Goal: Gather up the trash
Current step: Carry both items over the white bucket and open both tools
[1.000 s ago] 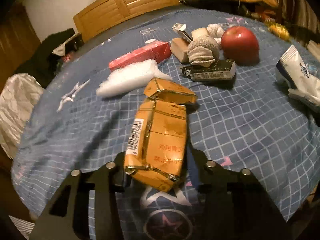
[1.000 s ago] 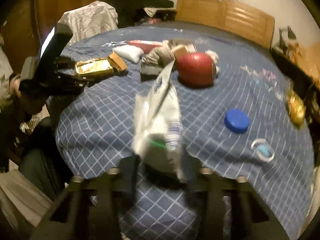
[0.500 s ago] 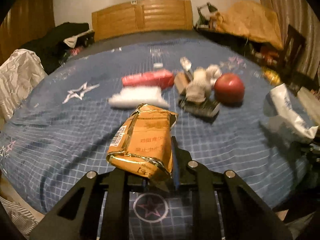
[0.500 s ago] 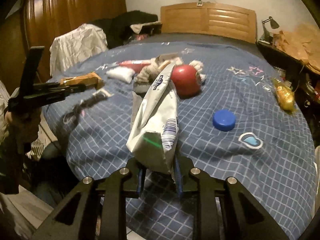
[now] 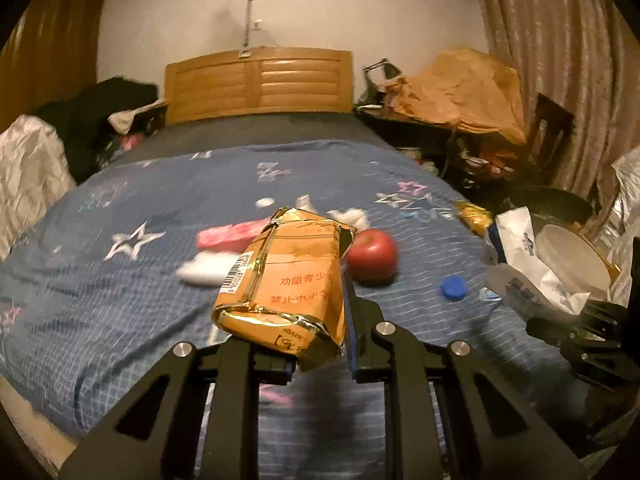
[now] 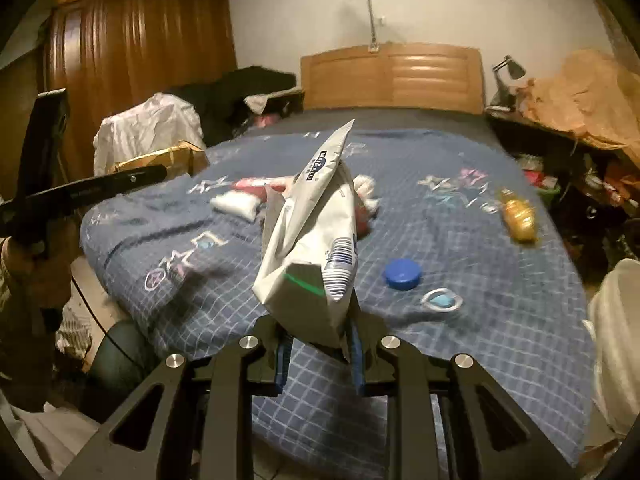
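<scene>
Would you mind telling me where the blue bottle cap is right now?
In the right wrist view the blue bottle cap lies on the bedspread, right of the held white bag, beside a clear plastic ring; the left view shows it right of the apple.

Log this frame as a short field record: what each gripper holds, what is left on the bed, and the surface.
left gripper: shut on orange cigarette pack, lifted off the bed
right gripper: shut on white wrapper, lifted
surface: blue checked bedspread
left on bed: red apple, blue cap, pink pack, white wad, gold wrapper
motion blur: present in both views
</scene>
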`<state>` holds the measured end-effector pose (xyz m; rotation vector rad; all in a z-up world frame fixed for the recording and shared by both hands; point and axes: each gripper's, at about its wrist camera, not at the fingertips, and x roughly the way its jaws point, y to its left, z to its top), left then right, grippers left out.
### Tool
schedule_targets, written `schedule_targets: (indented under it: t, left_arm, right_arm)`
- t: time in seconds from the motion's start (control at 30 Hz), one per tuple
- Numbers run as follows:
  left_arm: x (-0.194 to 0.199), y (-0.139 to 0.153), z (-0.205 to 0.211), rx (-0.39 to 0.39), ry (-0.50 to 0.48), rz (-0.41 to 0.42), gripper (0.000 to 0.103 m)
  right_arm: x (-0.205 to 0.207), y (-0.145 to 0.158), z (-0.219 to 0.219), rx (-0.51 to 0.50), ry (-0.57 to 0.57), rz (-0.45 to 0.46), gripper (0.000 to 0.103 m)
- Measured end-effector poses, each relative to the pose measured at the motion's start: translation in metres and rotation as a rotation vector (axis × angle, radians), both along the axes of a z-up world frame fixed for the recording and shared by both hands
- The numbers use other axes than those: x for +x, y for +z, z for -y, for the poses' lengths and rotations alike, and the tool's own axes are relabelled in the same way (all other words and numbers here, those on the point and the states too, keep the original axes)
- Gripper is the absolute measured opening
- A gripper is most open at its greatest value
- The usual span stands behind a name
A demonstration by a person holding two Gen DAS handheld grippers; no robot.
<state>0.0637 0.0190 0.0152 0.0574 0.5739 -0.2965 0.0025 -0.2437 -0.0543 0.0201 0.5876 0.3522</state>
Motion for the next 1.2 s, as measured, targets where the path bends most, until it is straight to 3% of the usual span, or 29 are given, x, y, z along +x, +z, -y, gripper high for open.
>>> schedule_targets:
  t: [0.23,0.57,0.9,1.2]
  left_arm:
    - [0.005,0.016,0.090,0.030,-0.100,0.025,0.017]
    - [0.008,0.032,0.236,0.069,-0.287,0.080,0.017]
    - [0.007,0.026,0.356,0.117,-0.439,0.107,0.017]
    - [0.006,0.003,0.441,0.176,-0.535,0.099,0.017]
  right_arm:
    - [-0.023,0.031,0.063,0.013,-0.168,0.057,0.025]
    - [-0.073,0.067,0.199,-0.004,-0.476,0.102,0.025]
    - [-0.104,0.071,0.321,-0.008,-0.672,0.081,0.025]
    - [-0.100,0.051,0.389,0.003,-0.752,0.026,0.025]
